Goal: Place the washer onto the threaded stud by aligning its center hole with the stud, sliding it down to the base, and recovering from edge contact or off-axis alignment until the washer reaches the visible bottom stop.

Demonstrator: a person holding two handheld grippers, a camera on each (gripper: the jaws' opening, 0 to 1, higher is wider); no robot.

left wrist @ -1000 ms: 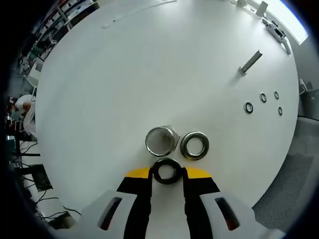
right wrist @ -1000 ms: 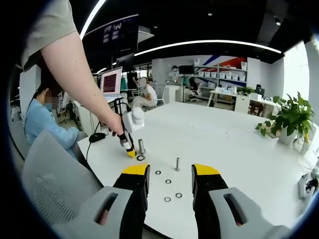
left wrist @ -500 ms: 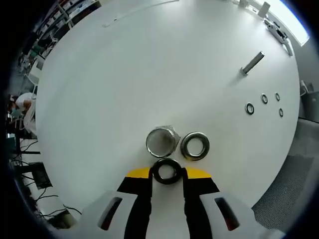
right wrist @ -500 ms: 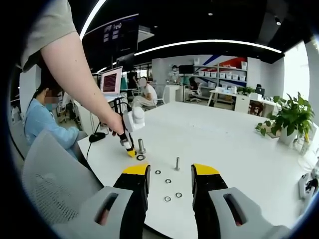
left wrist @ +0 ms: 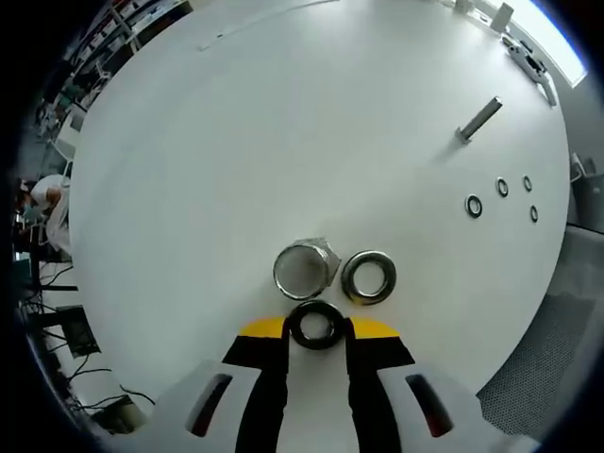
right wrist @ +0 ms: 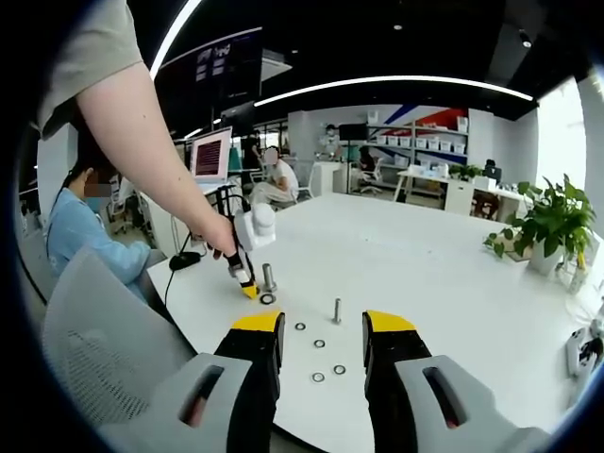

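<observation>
My left claw [left wrist: 317, 327] grips a dark metal ring washer [left wrist: 317, 325] low in the frame, above the white round tabletop [left wrist: 283, 142].
Just above the washer stand the large threaded steel stud [left wrist: 305, 267] and, to its right, a shiny steel ring [left wrist: 368, 276] lying flat. My right claw [right wrist: 319, 332] hangs spread apart, holding nothing, over four small washers [right wrist: 319, 343] and a small upright bolt [right wrist: 336, 310].

Black washer [left wrist: 317, 325] between yellow-tipped black tongs [left wrist: 317, 328], silver stud [left wrist: 306, 264], white table [left wrist: 283, 142].

Nothing moved on the table [left wrist: 236, 142]; the left gripper view merely drifted, scenery sliding slightly toward upper right.
</observation>
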